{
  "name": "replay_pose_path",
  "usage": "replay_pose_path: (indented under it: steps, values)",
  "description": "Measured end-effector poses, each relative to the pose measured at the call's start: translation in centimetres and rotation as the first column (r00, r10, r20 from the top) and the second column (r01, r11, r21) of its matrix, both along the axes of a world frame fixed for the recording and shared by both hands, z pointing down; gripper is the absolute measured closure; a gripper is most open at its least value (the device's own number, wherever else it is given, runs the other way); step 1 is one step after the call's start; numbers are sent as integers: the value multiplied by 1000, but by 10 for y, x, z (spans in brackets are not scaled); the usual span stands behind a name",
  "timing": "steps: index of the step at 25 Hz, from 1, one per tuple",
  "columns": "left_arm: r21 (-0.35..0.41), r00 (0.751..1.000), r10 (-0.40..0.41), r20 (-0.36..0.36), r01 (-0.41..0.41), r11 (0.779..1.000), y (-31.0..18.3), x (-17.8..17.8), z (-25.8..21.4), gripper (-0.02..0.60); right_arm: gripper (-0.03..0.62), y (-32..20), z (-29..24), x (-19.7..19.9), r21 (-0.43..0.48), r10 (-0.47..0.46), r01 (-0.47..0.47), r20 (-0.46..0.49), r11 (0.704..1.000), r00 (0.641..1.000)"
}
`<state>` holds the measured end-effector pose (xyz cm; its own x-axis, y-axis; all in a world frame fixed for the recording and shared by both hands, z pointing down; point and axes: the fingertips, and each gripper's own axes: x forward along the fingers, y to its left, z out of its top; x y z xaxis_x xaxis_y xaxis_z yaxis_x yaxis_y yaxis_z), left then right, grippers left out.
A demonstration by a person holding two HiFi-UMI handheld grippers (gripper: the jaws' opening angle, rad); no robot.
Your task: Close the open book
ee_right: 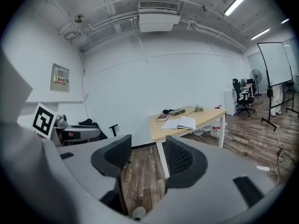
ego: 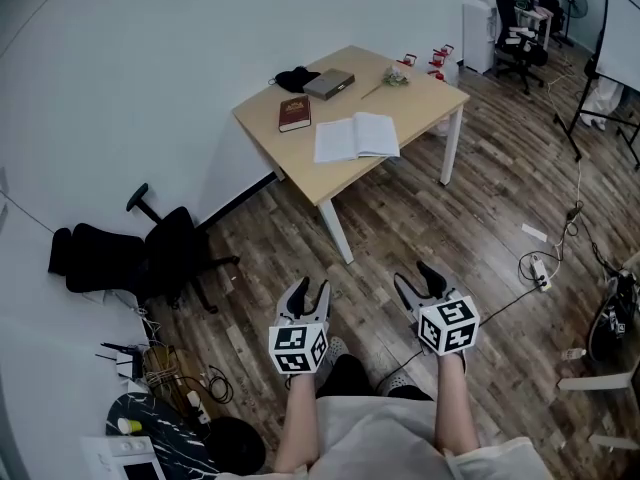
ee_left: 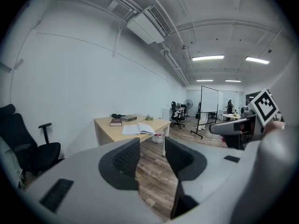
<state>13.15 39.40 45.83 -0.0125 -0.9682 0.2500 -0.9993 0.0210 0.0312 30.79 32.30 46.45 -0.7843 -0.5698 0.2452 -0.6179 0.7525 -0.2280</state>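
An open book (ego: 356,136) lies with white pages up on the light wooden table (ego: 400,108), far ahead across the wooden floor. It also shows small in the left gripper view as the open book (ee_left: 138,129) and in the right gripper view as the open book (ee_right: 181,122). My left gripper (ego: 311,288) and right gripper (ego: 415,276) are held side by side in front of the person, well short of the table. Both stand open with nothing between their jaws; the left gripper (ee_left: 152,146) and the right gripper (ee_right: 148,146) frame only floor and table.
A closed red book (ego: 294,114), a grey book (ego: 329,84) and a black item (ego: 296,78) sit at the table's back. A black office chair (ego: 140,253) is at the left wall. Cables and a power strip (ego: 540,271) lie on the floor at right.
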Motion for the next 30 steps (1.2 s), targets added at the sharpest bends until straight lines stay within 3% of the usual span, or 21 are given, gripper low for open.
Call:
replay_pose_path:
  steps: [6,10,20,30]
  values:
    - [-17,999,-33,-11,32,999,-8,-20,11,410,351,-18,12,-8,-25,-9,8,-11,1000,1000]
    - [-18,1000,-9,-14,8,1000,-35,-29,14,410,341,-44,15,-21,-32,-11,11,-20,999,1000]
    - [-33,998,42,-54,-44,999,-150,-60,27,410,342,-144,40,-55,-92,39,-43,-51,995,998]
    - [-63,996,48,-76,-53,997,-274,-133,38,410,341,-244,71,-142,-175,15,-31,-94,984,995]
